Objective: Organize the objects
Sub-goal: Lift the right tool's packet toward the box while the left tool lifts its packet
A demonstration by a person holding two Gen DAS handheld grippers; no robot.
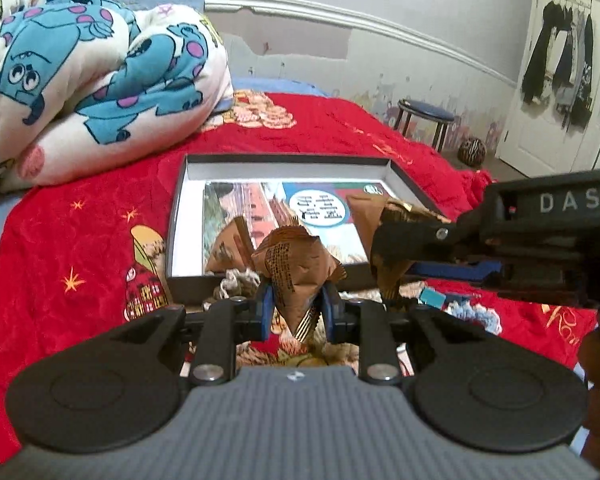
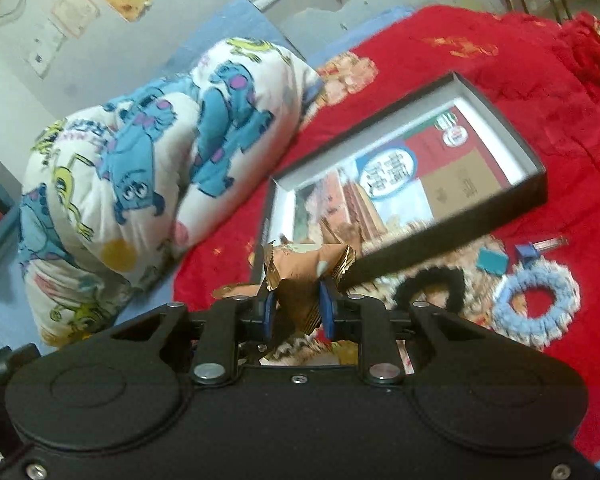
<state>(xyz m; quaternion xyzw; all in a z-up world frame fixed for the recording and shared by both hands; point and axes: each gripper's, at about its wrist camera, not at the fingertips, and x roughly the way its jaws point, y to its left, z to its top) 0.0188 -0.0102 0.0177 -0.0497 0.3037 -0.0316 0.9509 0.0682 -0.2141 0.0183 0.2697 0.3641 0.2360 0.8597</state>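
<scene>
Both claws clamped on snack packs: L claw [image 1: 296, 306], R claw [image 2: 298, 310]. Box [image 1: 188, 168] ahead holds only booklet; scrunchies [image 2: 536, 304] right of R claw still loose.

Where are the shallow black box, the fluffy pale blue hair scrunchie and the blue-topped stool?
Shallow black box [image 2: 452, 240]: right wrist view, near wall.
Pale blue scrunchie [image 2: 564, 312]: right wrist view, right side.
Blue-topped stool [image 1: 428, 112]: left wrist view, seat.

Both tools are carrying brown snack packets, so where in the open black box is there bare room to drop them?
The white strip of floor along the shallow black cardboard box's left and far walls is bare, beside the printed picture sheet. The near edge is crowded: brown packets already lie there.
</scene>
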